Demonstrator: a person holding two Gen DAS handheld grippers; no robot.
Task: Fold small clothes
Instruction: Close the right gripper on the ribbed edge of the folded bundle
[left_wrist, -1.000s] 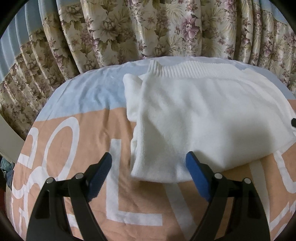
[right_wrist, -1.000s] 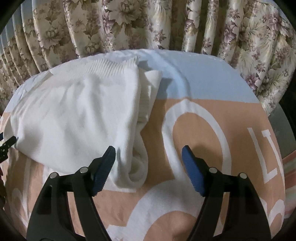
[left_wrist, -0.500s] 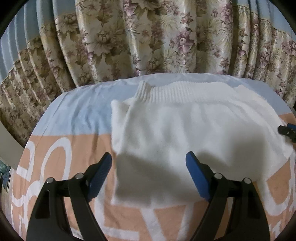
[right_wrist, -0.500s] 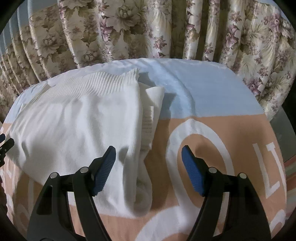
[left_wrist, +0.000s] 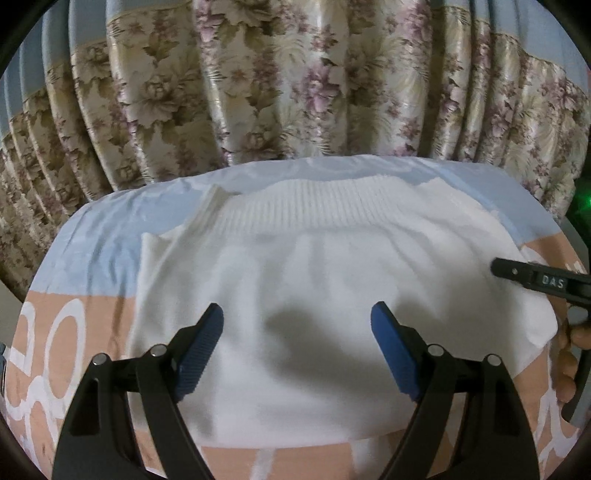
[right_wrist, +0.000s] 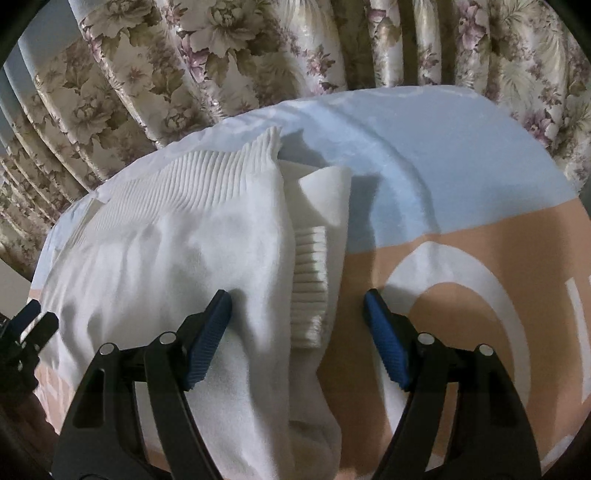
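Observation:
A white knit sweater (left_wrist: 314, 266) lies folded on the bed, ribbed hem at the far side by the curtain. My left gripper (left_wrist: 297, 347) is open and empty, low over the sweater's near middle. My right gripper (right_wrist: 298, 339) is open and empty, straddling the sweater's right folded edge (right_wrist: 258, 295), where a ribbed cuff (right_wrist: 310, 284) sticks out. The right gripper also shows at the right edge of the left wrist view (left_wrist: 539, 282). The left gripper's tips show at the left edge of the right wrist view (right_wrist: 26, 325).
The bed cover (right_wrist: 461, 229) is pale blue at the far side and peach with big white letters nearer. A flowered curtain (left_wrist: 295, 85) hangs right behind the bed. The bed's edge curves away at left and right.
Both grippers have moved forward and down towards the sweater. The left one has shifted right over its middle. The right one now straddles the right edge. Both stay open.

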